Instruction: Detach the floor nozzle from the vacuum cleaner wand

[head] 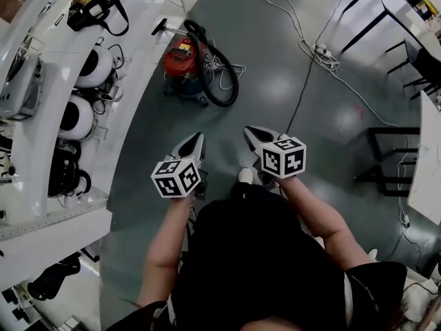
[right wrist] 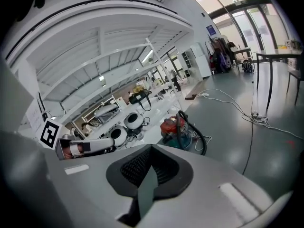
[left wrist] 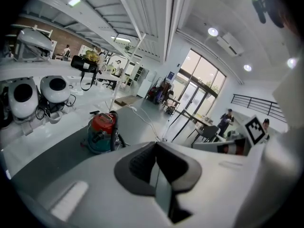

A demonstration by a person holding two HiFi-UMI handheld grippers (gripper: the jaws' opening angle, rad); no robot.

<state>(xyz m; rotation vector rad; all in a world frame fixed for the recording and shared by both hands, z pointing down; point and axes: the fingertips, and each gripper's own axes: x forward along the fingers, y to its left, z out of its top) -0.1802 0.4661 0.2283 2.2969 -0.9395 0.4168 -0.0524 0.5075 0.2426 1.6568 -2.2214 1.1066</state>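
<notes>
Red vacuum cleaner point(head: 180, 59) stands near the left edge of the grey floor point(head: 275, 88), beside the white counter point(head: 141, 67). Its black floor nozzle point(head: 160, 26) seems undetached. We hold the left gripper point(head: 198, 139) and right gripper point(head: 250, 130) clenched on nothing, well short of it, so every step remains.

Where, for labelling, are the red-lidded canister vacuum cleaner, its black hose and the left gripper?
Red-lidded canister vacuum cleaner point(head: 180, 58): head view, red lid.
Black hose point(head: 234, 80): head view, loop's right side.
Left gripper point(head: 198, 138): head view, its shut tips.
</notes>
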